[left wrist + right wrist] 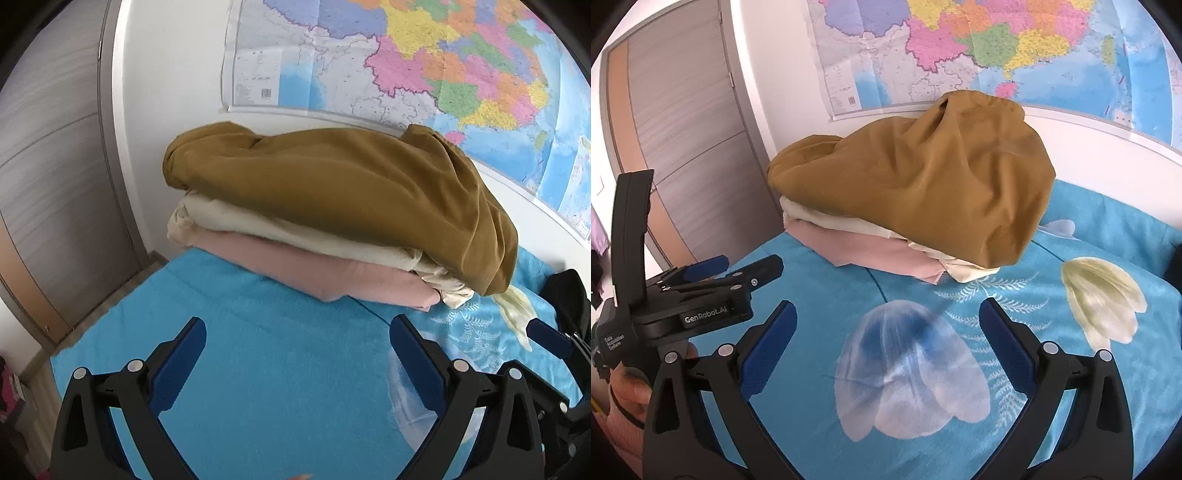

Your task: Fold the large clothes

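While both tools hang above the blue bedspread, I log the left gripper with its jaws spread wide and nothing between them; only bare blue cloth shows in the gap. The right gripper is likewise wide apart and empty, with a printed pale tulip on the spread lying between and just beneath its fingers.

Pile of clothes: straight ahead of both sets of jaws, beyond the fingertips and not touched by either. Top layer is a mustard garment, rumpled and draped over the stack; under it a cream garment, then a pink garment resting on the spread. From the right wrist view the stack sits slightly left of the jaw centre line — from the left wrist view, slightly right.

Pose: in the right wrist view the left tool appears at the left of my jaws, level, pointing toward the pile, with a hand wrapped around its grip below. In the left wrist view a blue fingertip of the right tool shows just off the right jaw.

Behind the pile: a wall map and a grey door to the left.
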A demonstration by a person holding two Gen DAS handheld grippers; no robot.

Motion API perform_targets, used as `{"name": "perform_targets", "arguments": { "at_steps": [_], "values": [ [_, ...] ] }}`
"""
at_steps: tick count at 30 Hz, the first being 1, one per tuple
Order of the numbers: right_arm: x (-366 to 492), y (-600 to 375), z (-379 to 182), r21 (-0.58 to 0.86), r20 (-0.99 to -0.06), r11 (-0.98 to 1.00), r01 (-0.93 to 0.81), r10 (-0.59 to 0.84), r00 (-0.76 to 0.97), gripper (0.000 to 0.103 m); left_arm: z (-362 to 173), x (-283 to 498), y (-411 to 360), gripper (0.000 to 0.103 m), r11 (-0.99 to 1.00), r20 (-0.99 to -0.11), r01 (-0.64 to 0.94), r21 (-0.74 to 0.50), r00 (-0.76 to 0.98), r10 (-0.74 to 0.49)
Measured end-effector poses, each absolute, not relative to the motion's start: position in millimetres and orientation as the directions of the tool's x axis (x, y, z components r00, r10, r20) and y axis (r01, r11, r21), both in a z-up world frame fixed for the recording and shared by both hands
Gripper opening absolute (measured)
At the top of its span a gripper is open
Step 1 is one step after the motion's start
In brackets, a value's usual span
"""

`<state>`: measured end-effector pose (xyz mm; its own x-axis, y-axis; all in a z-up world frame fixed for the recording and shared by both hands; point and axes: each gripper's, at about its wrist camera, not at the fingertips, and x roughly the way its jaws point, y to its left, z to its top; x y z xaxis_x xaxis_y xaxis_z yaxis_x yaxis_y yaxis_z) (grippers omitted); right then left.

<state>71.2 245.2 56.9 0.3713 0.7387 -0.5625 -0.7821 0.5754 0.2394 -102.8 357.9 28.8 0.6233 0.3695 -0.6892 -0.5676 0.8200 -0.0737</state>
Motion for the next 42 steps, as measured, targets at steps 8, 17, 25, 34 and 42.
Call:
{"name": "perform_targets", "arguments": {
  "at_steps": [8, 17, 25, 34, 42],
  "values": [
    [56.7, 240.7, 57.6, 0.222, -0.561, 0.577, -0.786, 0.735, 0.381, 0.098, 29.9, -111.5, 345.9, 0.097, 0.822, -0.694, -0.565, -0.067, 0.619, 0.368],
    [47.8, 235.4, 58.5, 0.204, -0.559, 0.578, -0.790, 0.731, 0.391, 0.098, 35.8, -116.7, 332.3, 0.097, 0.829, -0.678, -0.557, -0.043, 0.626, 0.385],
    [45.4, 232.6, 60.5, 0.203, -0.555, 0.582, -0.787, 0.731, 0.398, 0.098, 39.9, -120.8, 326.3, 0.097, 0.830, -0.663, -0.557, -0.018, 0.628, 0.407],
    [44.9, 229.5, 59.1, 0.217, -0.561, 0.584, -0.782, 0.730, 0.390, 0.098, 40.3, -123.2, 323.0, 0.097, 0.835, -0.663, -0.549, -0.024, 0.634, 0.398],
    [46.7, 227.2, 57.8, 0.227, -0.563, 0.592, -0.773, 0.728, 0.392, 0.098, 40.1, -122.4, 322.7, 0.097, 0.836, -0.665, -0.548, -0.015, 0.630, 0.401]
  ]
}}
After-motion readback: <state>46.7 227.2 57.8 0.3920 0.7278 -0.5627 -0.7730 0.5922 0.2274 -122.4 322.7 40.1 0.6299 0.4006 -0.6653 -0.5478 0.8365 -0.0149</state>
